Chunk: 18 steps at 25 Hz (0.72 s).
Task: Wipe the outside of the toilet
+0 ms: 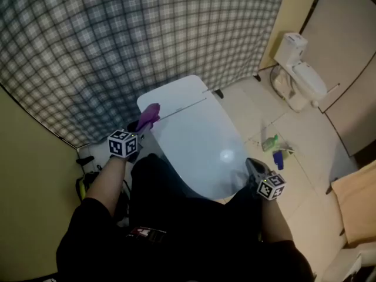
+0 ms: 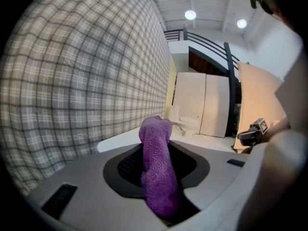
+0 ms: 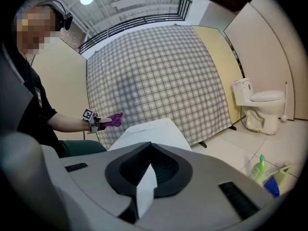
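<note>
- The toilet (image 1: 299,78) is white, with a tank and a closed lid. It stands on the tiled floor (image 1: 305,151) at the far right, against a pale partition and well apart from both hand-held grippers.
- The left hand-held gripper (image 1: 143,127) is clamped on a purple cloth (image 1: 148,117). The knit fabric stands up out of the jaws in a bunched roll.
- That cloth is held over the far left corner of a white slab (image 1: 200,140), in front of a plaid curtain (image 1: 147,40).
- The white slab is smooth and glossy, with a rounded near end and a thin seam across its far part.
- The right hand-held gripper (image 1: 254,168) is closed on a thin white piece (image 3: 146,189) that pokes up between its jaws. It sits at the near right edge of the slab.
- A green bottle (image 1: 270,142) and a blue item (image 1: 278,159) lie on the floor between the slab and the toilet.
</note>
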Tool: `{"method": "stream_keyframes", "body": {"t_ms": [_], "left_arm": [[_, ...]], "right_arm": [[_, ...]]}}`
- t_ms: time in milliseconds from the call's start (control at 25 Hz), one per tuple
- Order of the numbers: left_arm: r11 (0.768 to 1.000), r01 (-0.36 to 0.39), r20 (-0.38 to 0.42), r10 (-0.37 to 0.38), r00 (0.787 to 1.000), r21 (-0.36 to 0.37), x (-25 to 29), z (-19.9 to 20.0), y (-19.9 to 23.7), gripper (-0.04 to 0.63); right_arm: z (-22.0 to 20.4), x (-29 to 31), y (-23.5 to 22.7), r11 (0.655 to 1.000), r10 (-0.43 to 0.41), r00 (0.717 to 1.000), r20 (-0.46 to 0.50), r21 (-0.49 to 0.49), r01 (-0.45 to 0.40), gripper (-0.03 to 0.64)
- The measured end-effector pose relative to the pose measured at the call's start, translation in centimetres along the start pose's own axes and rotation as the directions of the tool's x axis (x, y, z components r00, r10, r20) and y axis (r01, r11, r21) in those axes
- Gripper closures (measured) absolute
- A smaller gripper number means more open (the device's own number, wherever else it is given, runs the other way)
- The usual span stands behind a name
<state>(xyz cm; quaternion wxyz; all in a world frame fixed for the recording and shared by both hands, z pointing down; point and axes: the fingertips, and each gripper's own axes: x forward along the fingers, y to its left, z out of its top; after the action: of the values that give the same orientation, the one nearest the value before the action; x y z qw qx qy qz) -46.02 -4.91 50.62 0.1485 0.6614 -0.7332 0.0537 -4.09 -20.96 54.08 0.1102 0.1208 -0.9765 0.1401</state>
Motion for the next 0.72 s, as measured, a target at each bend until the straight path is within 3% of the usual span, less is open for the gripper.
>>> {"method": "stream_keyframes", "body": {"t_ms": [160, 320, 520, 720], "left_arm": [[0.989, -0.131, -0.123, 0.139, 0.983, 0.07, 2.3, -0.2, 7.2, 0.46], [0.973, -0.196, -0.252, 0.221, 0.942, 0.12, 5.5, -1.9, 12.6, 0.46], [0.971, -0.157, -0.391, 0.216, 0.895, 0.178, 10.1, -5.0, 14.8, 0.46], [0.968, -0.117, -0.434, 0.206, 0.877, 0.224, 13.4, -3.9, 16.6, 0.46]], "right_arm": [[0.4, 0.6, 0.8, 1.0, 0.012, 1.0, -0.02, -0.011, -0.012, 0.607], [1.4, 1.5, 1.9, 0.999, 0.035, 0.998, -0.044, -0.04, -0.037, 0.607], [3.4, 2.3, 2.1, 0.996, 0.056, 0.996, -0.062, -0.071, -0.06, 0.607], [5.7, 3.6, 1.8, 0.994, 0.088, 0.995, -0.041, -0.06, -0.09, 0.607]]}}
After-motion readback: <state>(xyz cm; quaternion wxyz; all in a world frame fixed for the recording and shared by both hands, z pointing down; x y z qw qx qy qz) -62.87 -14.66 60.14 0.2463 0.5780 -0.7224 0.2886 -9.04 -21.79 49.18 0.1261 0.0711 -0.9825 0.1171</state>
